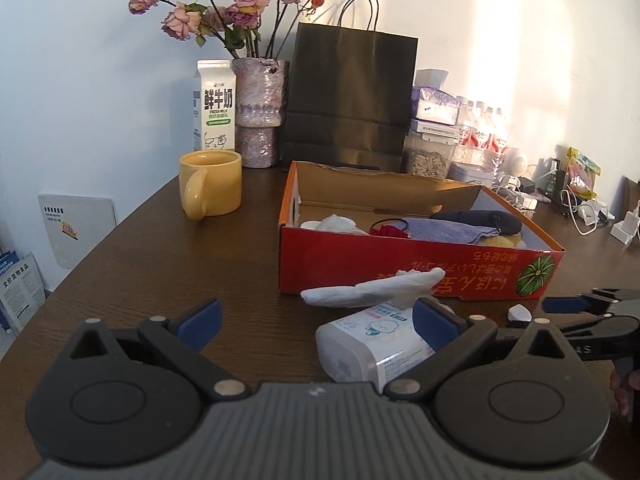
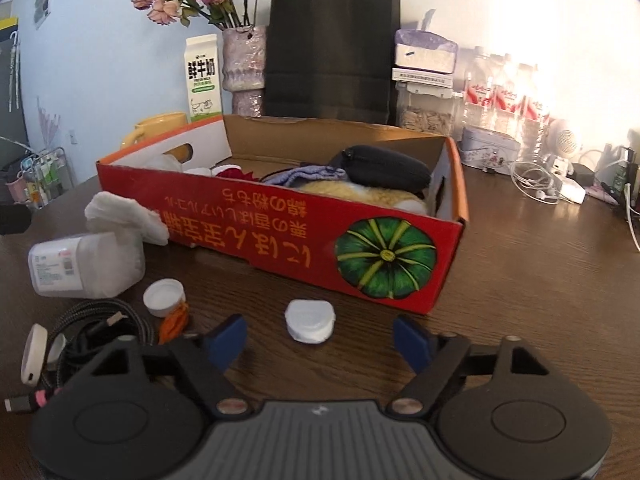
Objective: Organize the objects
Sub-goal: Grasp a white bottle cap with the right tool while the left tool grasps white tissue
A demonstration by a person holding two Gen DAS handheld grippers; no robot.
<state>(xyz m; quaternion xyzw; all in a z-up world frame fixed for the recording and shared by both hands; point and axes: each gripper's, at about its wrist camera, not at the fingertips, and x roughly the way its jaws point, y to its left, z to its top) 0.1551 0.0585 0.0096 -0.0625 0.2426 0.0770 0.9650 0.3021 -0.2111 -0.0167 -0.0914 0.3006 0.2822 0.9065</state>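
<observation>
A red cardboard box [image 1: 420,268] [image 2: 280,236] stands open on the dark wooden table, holding a black pouch [image 2: 384,164], a blue cloth [image 1: 448,229], a red item and white things. A tissue pack [image 1: 372,340] [image 2: 84,264] lies in front of it with a tissue [image 1: 376,289] sticking out. My left gripper [image 1: 316,322] is open; its right finger is beside the pack. My right gripper [image 2: 320,340] is open, just behind a small white round case [image 2: 309,321]. A white-capped bottle [image 2: 165,297] and a coiled cable [image 2: 100,328] lie to its left.
A yellow mug [image 1: 210,184], milk carton [image 1: 214,105], vase of dried roses [image 1: 258,112], black paper bag [image 1: 348,92], seed jar [image 1: 430,158], water bottles [image 1: 484,128] and chargers with white cables [image 2: 552,190] line the back of the table.
</observation>
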